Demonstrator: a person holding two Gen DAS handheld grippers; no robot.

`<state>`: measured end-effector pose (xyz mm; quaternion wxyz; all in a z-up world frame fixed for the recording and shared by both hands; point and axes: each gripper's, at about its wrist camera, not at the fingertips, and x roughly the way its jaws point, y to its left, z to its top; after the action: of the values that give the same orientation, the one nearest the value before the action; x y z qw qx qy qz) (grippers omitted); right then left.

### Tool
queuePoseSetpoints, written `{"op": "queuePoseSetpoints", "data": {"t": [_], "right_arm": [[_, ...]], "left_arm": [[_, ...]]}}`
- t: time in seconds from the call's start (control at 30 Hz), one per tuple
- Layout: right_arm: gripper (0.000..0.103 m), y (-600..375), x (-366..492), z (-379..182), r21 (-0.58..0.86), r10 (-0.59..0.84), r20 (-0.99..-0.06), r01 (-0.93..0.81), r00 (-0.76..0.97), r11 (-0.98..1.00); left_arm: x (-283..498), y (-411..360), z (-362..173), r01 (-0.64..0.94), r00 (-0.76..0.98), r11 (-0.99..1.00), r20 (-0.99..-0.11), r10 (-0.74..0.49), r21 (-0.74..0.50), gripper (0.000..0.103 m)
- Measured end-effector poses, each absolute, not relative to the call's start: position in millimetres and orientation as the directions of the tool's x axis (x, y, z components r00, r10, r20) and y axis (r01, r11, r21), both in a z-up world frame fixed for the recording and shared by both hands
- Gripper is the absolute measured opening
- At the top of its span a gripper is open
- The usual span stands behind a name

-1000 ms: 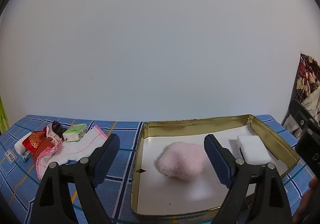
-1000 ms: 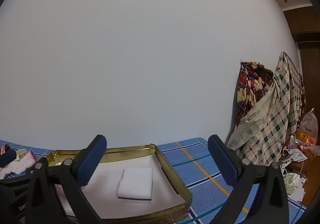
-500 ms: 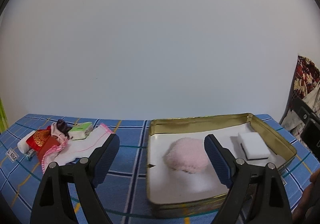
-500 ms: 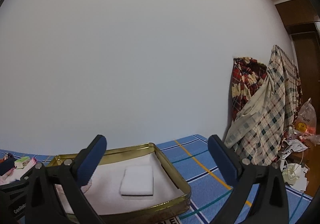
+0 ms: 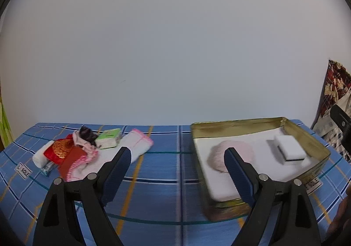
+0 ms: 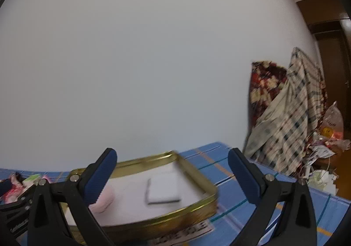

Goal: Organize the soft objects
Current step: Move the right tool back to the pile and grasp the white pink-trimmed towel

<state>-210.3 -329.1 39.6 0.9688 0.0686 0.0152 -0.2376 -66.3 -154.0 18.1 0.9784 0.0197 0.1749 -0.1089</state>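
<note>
Soft items: tin and counter pile

Fluffy pink pad (image 5: 230, 156) and white sponge block (image 5: 289, 150) lie inside gold tin (image 5: 316, 142); cloth pile (image 5: 87, 149) on counter (image 5: 166, 164). Left claw (image 5: 176, 166) and right claw (image 6: 170, 172) wide, empty.

The left black two-finger gripper with blue ribbed pads (image 5: 176, 168) is held with its jaws spread wide and nothing clamped between them. The right black gripper with blue pads (image 6: 172, 176) is likewise held level, jaws apart, nothing gripped.
</note>
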Motion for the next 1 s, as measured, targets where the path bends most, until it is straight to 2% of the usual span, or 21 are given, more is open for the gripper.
{"op": "queuePoseSetpoints", "data": {"t": [0.2,0.63,0.87,0.9,1.0], "right_arm": [[0.103,-288,-205,38,0.083,-0.408,-0.073,0.413,0.910,0.907],[0.103,-185,-161,31,0.020,-0.229,-0.114,0.233,0.967,0.972],[0.103,-151,-135,25,0.016,-0.148,-0.183,0.153,0.972,0.988],[0.102,-145,-129,22,0.019,-0.130,-0.206,0.137,0.970,0.990],[0.089,-133,-112,18,0.038,-0.073,-0.274,0.087,0.959,0.995]], "left_arm": [[-53,-117,17,0.166,0.926,0.986,-0.345,-0.154,0.007,0.088],[-5,-17,3,-0.004,0.877,0.996,-0.478,-0.041,-0.093,0.088],[17,29,-3,-0.085,0.858,0.994,-0.512,0.040,-0.065,0.088],[19,34,-3,-0.095,0.857,0.994,-0.512,0.052,-0.057,0.088],[27,54,-3,-0.133,0.850,0.991,-0.517,0.100,-0.027,0.088]]}}
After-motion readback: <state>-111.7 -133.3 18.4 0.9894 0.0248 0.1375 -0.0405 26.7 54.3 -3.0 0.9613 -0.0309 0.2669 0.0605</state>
